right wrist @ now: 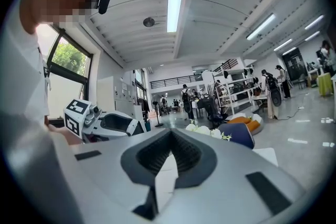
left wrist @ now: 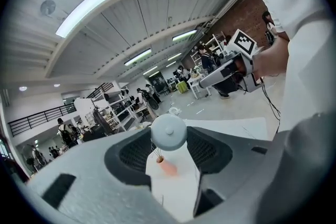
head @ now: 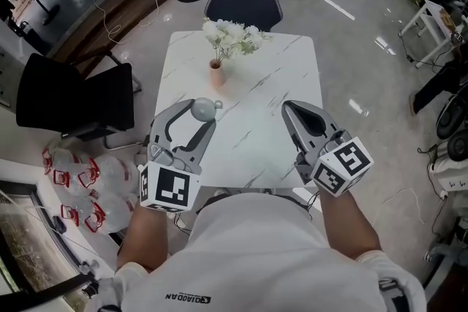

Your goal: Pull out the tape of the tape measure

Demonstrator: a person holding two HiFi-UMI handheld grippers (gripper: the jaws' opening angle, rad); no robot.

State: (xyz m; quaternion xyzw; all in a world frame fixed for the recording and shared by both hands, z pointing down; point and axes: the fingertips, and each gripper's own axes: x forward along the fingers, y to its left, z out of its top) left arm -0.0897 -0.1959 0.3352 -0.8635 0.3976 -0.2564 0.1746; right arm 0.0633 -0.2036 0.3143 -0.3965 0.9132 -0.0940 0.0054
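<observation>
Right gripper [head: 287, 106]: grey plastic jaws pressed together, nothing between them. Left gripper [head: 200, 113]: jaws spread wide, ribbed dark pads clamped on the tape measure [left wrist: 168, 131], a smooth round grey case at their tips, over the white veined table [head: 281, 73]. Beyond: pink vase [head: 215, 74], white flowers [head: 232, 37].

A white table [head: 285, 84] with grey marble veins stands on the grey floor [head: 365, 25]. On its far half a small pink vase [head: 216, 74] with white flowers [head: 232, 36] stands upright (whether the grey tape measure [head: 203, 109] touches the top, I cannot tell).
</observation>
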